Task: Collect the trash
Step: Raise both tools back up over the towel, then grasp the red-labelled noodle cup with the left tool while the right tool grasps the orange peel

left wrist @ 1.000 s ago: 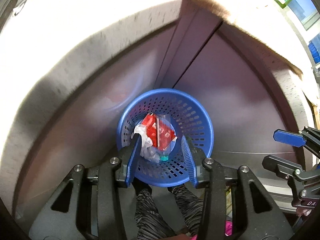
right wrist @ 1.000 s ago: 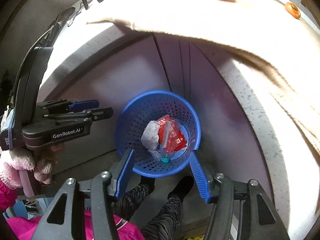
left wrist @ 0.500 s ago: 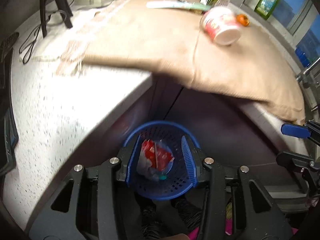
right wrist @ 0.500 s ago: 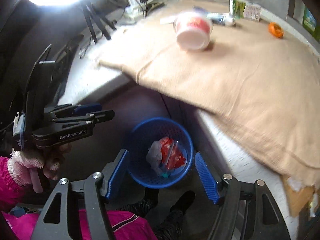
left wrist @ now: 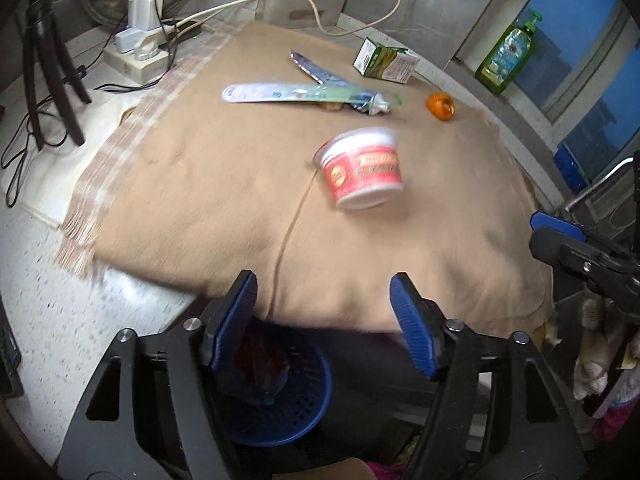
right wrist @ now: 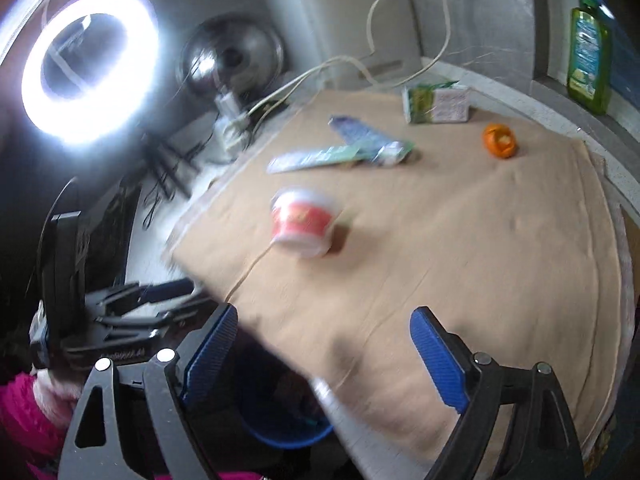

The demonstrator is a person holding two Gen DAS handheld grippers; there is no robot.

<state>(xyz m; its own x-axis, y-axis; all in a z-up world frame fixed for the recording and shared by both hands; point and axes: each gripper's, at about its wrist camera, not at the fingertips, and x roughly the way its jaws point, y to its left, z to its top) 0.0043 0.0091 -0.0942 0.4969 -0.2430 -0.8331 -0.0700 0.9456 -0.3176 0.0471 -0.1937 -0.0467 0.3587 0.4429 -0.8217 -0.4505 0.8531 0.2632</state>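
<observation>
On a tan cloth (left wrist: 192, 184) lie a red and white cup (left wrist: 362, 174) on its side, a toothpaste tube (left wrist: 308, 94), a green and white carton (left wrist: 386, 65) and an orange peel (left wrist: 440, 107). They also show in the right wrist view: cup (right wrist: 304, 222), tube (right wrist: 340, 154), carton (right wrist: 436, 105), peel (right wrist: 499, 141). A blue basket (left wrist: 280, 404) with red wrappers stands on the floor below the counter edge. My left gripper (left wrist: 324, 324) is open and empty. My right gripper (right wrist: 324, 356) is open and empty.
A power strip with chargers (left wrist: 138, 48) and cables sit at the back left. A green soap bottle (left wrist: 506, 56) stands at the back right. A lit ring light (right wrist: 88, 64) and a metal lid (right wrist: 236, 60) stand behind the cloth.
Both grippers have lifted from over the basket to counter height. The cloth and its trash have come into view, and the basket has dropped to the lower edge.
</observation>
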